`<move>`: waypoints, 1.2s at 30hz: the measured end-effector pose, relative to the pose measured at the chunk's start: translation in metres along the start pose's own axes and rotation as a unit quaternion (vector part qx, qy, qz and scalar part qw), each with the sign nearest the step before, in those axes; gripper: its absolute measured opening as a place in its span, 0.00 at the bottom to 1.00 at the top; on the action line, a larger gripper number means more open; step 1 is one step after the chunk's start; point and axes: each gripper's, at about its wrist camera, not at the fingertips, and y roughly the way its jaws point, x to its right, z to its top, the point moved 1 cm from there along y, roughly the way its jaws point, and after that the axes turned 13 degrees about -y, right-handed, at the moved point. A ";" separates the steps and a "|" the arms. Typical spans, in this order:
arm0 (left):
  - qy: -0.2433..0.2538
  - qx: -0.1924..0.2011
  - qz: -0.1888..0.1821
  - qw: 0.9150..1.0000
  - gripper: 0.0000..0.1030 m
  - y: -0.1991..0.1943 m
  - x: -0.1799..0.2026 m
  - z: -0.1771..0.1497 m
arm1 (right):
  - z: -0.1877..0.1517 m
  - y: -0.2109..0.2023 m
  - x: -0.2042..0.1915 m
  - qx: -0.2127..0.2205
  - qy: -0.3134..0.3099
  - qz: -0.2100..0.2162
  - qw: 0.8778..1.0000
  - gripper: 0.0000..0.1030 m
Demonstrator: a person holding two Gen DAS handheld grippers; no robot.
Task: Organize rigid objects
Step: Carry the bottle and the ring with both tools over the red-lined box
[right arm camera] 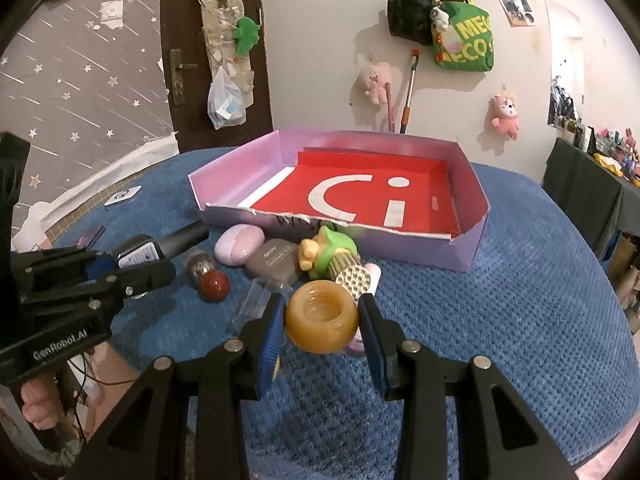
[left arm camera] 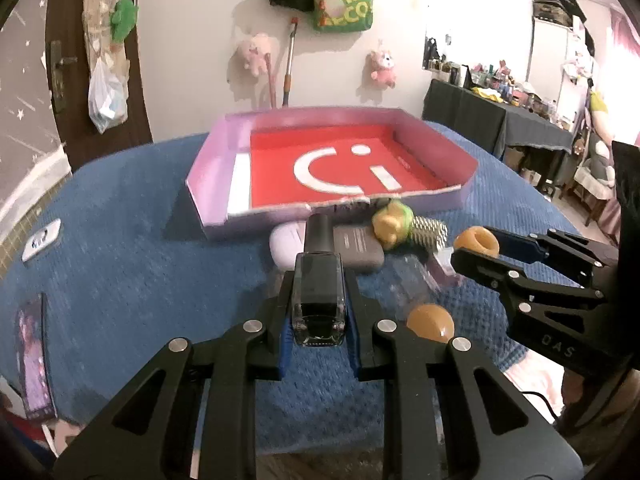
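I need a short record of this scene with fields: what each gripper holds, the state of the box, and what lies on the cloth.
left gripper: shut on a dark nail polish bottle
right gripper: shut on an amber ring-shaped cap
box: open, pink walls, red floor, nothing inside
surface: blue cloth
in front of box: lilac case, grey case, yellow-green toy, red-capped bottle

Both wrist views face the tray (left arm camera: 208, 184) closely, angled down.
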 end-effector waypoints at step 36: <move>0.016 0.015 -0.016 1.000 0.19 0.095 0.001 0.118 | 0.099 0.084 0.077 -0.033 0.019 0.034 0.999 0.39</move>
